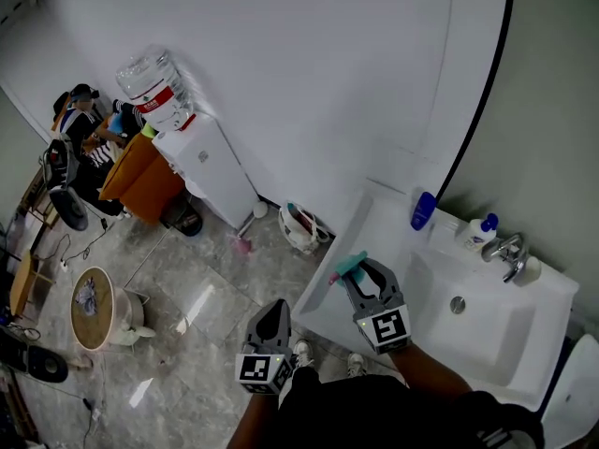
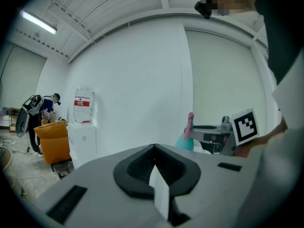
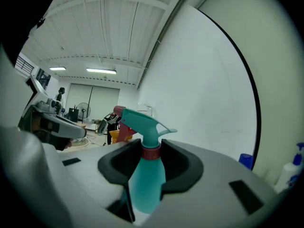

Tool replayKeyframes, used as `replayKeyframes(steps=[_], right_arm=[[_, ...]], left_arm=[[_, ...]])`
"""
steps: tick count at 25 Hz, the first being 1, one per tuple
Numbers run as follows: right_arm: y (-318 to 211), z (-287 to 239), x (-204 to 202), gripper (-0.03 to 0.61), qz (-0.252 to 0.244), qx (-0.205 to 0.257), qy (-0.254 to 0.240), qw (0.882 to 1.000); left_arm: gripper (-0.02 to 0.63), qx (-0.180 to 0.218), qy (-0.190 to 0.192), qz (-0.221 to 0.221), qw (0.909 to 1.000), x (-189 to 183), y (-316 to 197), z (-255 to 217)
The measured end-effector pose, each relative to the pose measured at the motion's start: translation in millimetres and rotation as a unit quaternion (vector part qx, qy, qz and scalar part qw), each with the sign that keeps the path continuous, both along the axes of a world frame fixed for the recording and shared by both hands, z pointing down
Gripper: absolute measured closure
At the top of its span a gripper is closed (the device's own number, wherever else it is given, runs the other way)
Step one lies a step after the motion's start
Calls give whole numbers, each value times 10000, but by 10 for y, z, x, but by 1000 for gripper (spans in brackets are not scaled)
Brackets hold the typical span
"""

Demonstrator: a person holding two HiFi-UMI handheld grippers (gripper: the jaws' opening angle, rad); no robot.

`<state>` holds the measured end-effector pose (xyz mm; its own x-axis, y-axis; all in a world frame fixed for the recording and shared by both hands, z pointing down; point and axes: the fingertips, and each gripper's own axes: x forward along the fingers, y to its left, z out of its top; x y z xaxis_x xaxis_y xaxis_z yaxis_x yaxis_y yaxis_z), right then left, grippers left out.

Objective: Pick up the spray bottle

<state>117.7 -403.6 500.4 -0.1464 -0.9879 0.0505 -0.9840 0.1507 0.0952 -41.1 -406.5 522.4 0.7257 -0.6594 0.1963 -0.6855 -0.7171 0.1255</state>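
Bottle (image 3: pixel 146 184) clamped at neck by right gripper (image 3: pixel 151 148), jaws part-closed on it. Left gripper (image 2: pixel 154 150) closed, empty. Bottle judged lifted off sink (image 1: pixel 524 344); pick-up essentially done.

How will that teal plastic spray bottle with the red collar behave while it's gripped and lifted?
The teal plastic spray bottle looks stiff: no denting shows between the right gripper's jaws. Clamped just below its red collar, it probably won't slip through. Its smooth body may swing slightly; how full, and so how heavy, can't be told.
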Motion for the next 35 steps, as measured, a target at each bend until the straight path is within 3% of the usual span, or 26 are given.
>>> replayKeyframes(steps=[11,19,25,35], right_arm=[[90,-282,397,446,1154,182,183,9930],[361,-315,667,446,1831,129,388,9822],[603,-389,842,446,2326,164,250,9721],[948,-396,994,448,2760,-15,465,9600]], left_arm=[[620,192,72,1179,9928,488,-445,-221],[620,136,230,2032,9788,935,-424,-214],[620,150,257,2573,9659,1237,-307,-238],[620,239,266,3079,9507,1506,-89,-300]])
